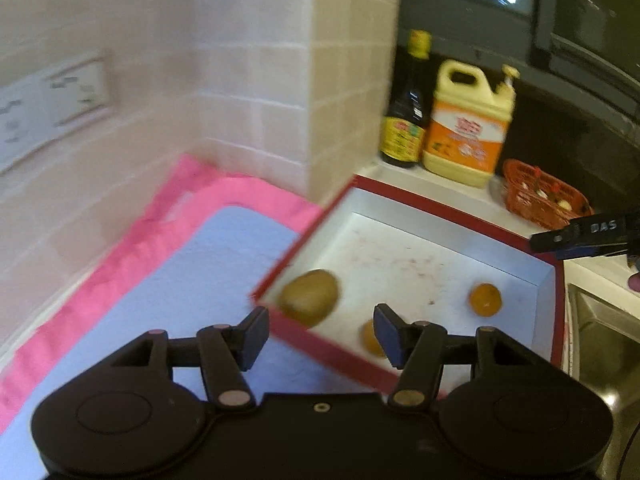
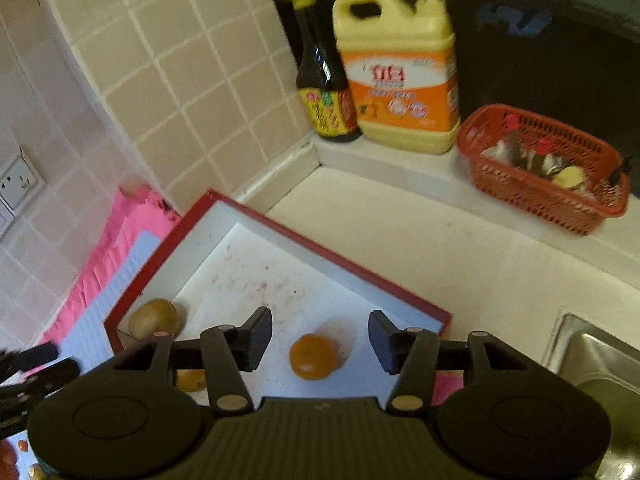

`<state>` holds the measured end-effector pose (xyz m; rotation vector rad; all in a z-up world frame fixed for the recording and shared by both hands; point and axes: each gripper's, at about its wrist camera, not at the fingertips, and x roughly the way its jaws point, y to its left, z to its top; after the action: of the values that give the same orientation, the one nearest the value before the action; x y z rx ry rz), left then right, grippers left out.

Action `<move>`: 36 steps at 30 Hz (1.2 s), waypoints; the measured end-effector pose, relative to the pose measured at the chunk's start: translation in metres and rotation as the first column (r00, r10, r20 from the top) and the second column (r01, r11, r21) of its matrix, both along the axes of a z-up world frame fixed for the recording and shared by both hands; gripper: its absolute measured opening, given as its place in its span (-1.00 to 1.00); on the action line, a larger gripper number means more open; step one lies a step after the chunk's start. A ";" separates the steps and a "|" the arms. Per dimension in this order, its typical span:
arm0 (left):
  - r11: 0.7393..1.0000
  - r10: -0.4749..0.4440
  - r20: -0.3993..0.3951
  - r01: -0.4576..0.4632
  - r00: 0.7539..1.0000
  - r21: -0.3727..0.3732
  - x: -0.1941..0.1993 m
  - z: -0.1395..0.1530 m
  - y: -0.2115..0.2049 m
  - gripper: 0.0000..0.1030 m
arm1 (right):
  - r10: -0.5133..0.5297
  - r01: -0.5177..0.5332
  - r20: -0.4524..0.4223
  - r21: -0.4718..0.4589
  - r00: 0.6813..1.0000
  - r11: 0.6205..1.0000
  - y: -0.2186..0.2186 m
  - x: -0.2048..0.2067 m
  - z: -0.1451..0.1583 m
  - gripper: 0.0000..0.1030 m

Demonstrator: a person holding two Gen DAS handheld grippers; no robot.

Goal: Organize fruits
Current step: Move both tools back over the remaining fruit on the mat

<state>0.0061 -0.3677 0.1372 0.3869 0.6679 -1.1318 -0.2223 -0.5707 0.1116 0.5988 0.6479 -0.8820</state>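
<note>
A red-rimmed white box [image 1: 420, 208] [image 2: 320, 240] lies on the counter. Inside it sit a brown kiwi [image 1: 309, 297] [image 2: 154, 319], an orange tangerine [image 1: 485, 300] [image 2: 313, 356] and a second small orange fruit [image 1: 371, 339] [image 2: 191, 379], partly hidden behind fingers. My left gripper [image 1: 320, 340] is open and empty over the box's near rim. My right gripper [image 2: 320, 342] is open and empty, with the tangerine lying between its fingers below. More fruit [image 2: 8, 460] shows at the bottom left corner of the right wrist view.
A pink-edged blue mat [image 1: 180, 264] [image 2: 100, 308] lies left of the box by the tiled wall. A soy sauce bottle [image 1: 406, 108] [image 2: 320, 68], a yellow detergent jug [image 1: 468, 124] [image 2: 400, 64] and a red basket [image 1: 540, 196] [image 2: 548, 168] stand on the back ledge. A sink [image 1: 600, 340] [image 2: 600, 356] is at right.
</note>
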 end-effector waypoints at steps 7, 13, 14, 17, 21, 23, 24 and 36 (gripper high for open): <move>0.983 0.179 0.045 -0.177 0.983 -0.055 0.020 0.027 0.086 0.39 | 0.043 -0.042 0.016 -0.048 0.999 0.998 0.028 0.012 0.027 0.19; 0.921 0.379 0.069 -0.369 0.923 -0.123 0.046 0.049 0.168 0.50 | 0.167 -0.165 0.006 -0.092 0.986 0.982 0.070 0.054 0.044 0.31; 0.906 0.413 0.074 -0.401 0.908 -0.132 0.050 0.051 0.183 0.50 | 0.189 -0.188 0.004 -0.093 0.982 0.978 0.077 0.062 0.044 0.33; 0.860 0.506 0.110 -0.491 0.855 -0.138 0.057 0.052 0.224 0.50 | 0.262 -0.263 -0.019 -0.104 0.965 0.959 0.100 0.090 0.044 0.36; 0.799 0.600 0.110 -0.589 0.792 -0.118 0.070 0.044 0.276 0.51 | 0.349 -0.354 -0.066 -0.114 0.935 0.928 0.132 0.123 0.039 0.39; 0.767 0.641 0.087 -0.633 0.763 -0.103 0.074 0.036 0.297 0.51 | 0.396 -0.403 -0.079 -0.105 0.915 0.909 0.149 0.139 0.035 0.41; 0.752 0.659 0.077 -0.653 0.748 -0.090 0.075 0.031 0.308 0.51 | 0.418 -0.426 -0.086 -0.100 0.904 0.899 0.156 0.147 0.032 0.42; 0.720 0.693 -0.016 -0.692 0.720 0.050 0.055 -0.023 0.364 0.54 | 0.620 -0.622 -0.129 0.031 0.774 0.782 0.243 0.216 -0.021 0.57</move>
<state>0.0606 -0.0041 0.1139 0.1180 0.7772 -0.3973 -0.0065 -0.3279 0.0904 0.2733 0.8930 -0.2953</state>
